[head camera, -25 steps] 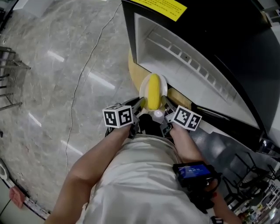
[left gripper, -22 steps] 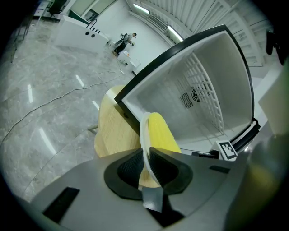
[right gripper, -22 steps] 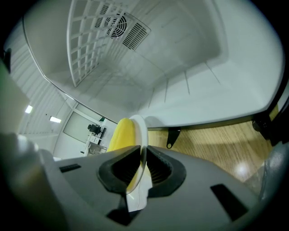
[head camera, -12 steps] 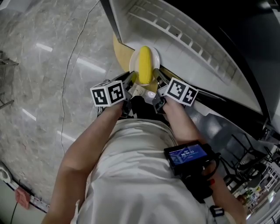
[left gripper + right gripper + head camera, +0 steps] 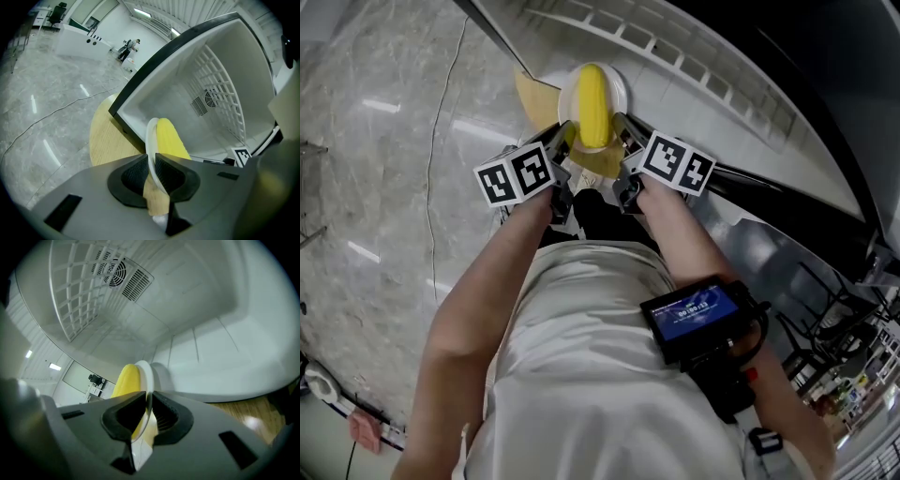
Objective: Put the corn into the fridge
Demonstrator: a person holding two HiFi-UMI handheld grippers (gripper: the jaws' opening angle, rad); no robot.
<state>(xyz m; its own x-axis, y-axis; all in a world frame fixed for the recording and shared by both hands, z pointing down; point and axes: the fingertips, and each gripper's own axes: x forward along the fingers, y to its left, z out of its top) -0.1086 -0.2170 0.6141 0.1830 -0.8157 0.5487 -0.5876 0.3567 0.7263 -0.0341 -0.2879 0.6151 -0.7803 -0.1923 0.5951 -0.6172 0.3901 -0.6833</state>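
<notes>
A yellow corn cob [image 5: 592, 105] lies on a small white plate [image 5: 614, 86], held up in front of the open fridge [image 5: 694, 103]. My left gripper [image 5: 560, 141] is shut on the plate's left rim and my right gripper [image 5: 623, 131] is shut on its right rim. In the left gripper view the plate rim [image 5: 152, 145] runs between the dark pads with the corn [image 5: 171, 143] beside it. In the right gripper view the rim [image 5: 147, 380] is pinched too, with the corn [image 5: 125, 380] to its left. The plate hangs at the mouth of the white fridge compartment [image 5: 201, 333].
A round wooden table top [image 5: 108, 140] stands below the plate, next to the fridge's black frame [image 5: 154, 75]. A wire rack [image 5: 220, 93] and a fan vent [image 5: 117, 273] line the fridge's back wall. A cable [image 5: 436, 159] crosses the marble floor at left. The person's torso fills the lower head view.
Both grippers have carried the plate with the corn forward together, from over the round table towards the fridge opening. Their grip on the rim is the same.
</notes>
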